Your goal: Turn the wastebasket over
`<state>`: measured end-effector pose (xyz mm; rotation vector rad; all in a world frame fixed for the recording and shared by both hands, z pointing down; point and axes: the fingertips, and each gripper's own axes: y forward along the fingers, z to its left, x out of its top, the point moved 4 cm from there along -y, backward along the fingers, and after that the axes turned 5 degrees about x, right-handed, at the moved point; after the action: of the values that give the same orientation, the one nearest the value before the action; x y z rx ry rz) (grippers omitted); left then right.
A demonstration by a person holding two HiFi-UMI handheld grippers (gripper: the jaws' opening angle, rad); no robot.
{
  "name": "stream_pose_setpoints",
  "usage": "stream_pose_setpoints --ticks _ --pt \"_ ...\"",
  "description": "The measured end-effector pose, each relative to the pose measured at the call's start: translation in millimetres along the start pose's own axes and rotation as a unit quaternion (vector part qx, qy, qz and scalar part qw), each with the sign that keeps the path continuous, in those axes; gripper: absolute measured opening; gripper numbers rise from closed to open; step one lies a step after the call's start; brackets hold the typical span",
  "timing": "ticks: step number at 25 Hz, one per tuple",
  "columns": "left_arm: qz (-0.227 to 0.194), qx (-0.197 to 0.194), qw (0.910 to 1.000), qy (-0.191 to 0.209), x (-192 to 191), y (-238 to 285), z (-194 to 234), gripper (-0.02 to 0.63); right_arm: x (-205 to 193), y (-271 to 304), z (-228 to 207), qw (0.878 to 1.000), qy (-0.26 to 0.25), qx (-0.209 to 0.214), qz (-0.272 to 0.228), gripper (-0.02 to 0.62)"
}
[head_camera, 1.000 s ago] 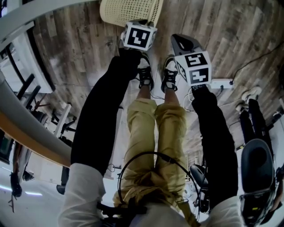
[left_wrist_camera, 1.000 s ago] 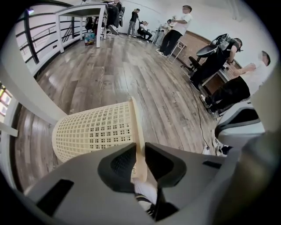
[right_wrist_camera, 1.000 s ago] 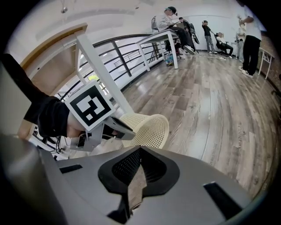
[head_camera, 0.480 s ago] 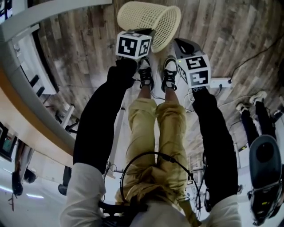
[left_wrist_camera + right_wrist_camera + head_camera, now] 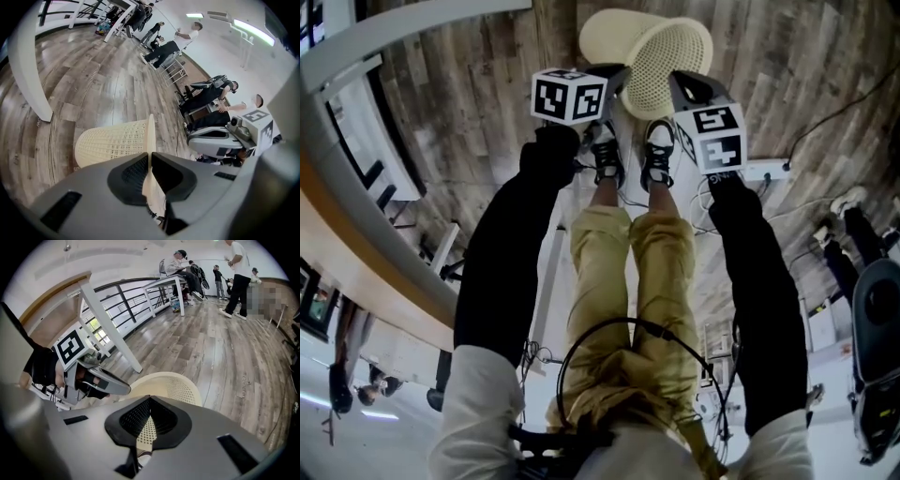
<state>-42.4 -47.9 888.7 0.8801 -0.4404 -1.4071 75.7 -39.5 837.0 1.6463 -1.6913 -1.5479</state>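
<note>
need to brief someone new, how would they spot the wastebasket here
On the grey wood-plank floor, look just past the person's black-and-white shoes. The cream plastic mesh wastebasket is tipped sideways there, its rim in the left gripper, whose jaws have just closed on it; nothing else nearby is pale latticework.

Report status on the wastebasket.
Left gripper just closed on wastebasket rim. Right gripper shut at rim, grip unclear. Tipped sideways, not yet over. Nothing blocking.
</note>
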Motion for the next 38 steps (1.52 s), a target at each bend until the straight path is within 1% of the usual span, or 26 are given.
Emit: stream_pose_setpoints --ticks 2,4,7,9,11,13,16,19,21,25,31,34,36,38 --pt "-0.004 0.01 0.9999 0.003 1.1 -3.5 2.9 0.025 -3.0 0.9 0.5 1.0 -0.001 0.0 0.002 0.019" --pt "-0.007 0.029 0.9995 0.009 2.7 -9.0 8.2 0.028 -8.0 2.0 1.5 1.0 0.001 0.002 0.007 0.02" --pt "-0.01 0.073 0.9969 0.027 10.8 -19.3 23.7 0.034 -9.8 5.6 1.7 1.0 0.004 0.003 0.008 0.019" --pt "-0.013 0.11 0.9931 0.04 20.0 -25.0 36.7 0.037 -7.6 7.5 -1.4 1.0 0.004 0.0 0.008 0.02" --pt "-0.016 0.151 0.987 0.054 26.9 -30.0 50.4 0.038 -6.0 9.5 -4.8 1.0 0.005 -0.003 0.007 0.02" --pt "-0.018 0.198 0.9783 0.059 29.1 -36.6 64.9 0.038 -5.1 11.7 -5.9 1.0 0.005 -0.004 0.004 0.02" --pt "-0.02 0.257 0.9648 0.053 27.7 -43.4 85.2 0.038 0.0 14.8 -5.6 1.0 0.005 -0.002 -0.003 0.02" --pt "-0.02 0.3 0.9527 0.042 22.8 -46.9 103.0 0.038 3.2 19.0 -6.6 1.0 0.001 0.0 -0.006 0.02" --pt "-0.017 0.314 0.9486 0.034 17.6 -49.0 113.4 0.038 1.4 23.7 -8.2 1.0 0.002 -0.002 -0.007 0.02" --pt "0.003 0.326 0.9448 0.028 1.6 -46.7 130.5 0.04 -6.5 32.6 -6.9 1.0 0.008 -0.001 -0.006 0.02" --pt "0.02 0.325 0.9456 0.005 -13.4 -32.7 137.8 0.048 -14.9 41.1 -5.2 1.0 0.008 0.001 0.002 0.02" --pt "0.039 0.328 0.9436 0.017 -19.7 -26.9 140.6 0.057 -14.4 43.9 -3.7 1.0 0.006 0.003 0.003 0.02" --pt "0.049 0.332 0.9417 0.029 -23.1 -25.7 140.2 0.076 -13.9 43.6 -2.8 1.0 0.005 0.004 0.003 0.02" --pt "0.053 0.339 0.9384 0.038 -24.9 -28.2 138.2 0.155 -13.3 40.6 -1.4 1.0 0.005 0.004 0.004 0.02"
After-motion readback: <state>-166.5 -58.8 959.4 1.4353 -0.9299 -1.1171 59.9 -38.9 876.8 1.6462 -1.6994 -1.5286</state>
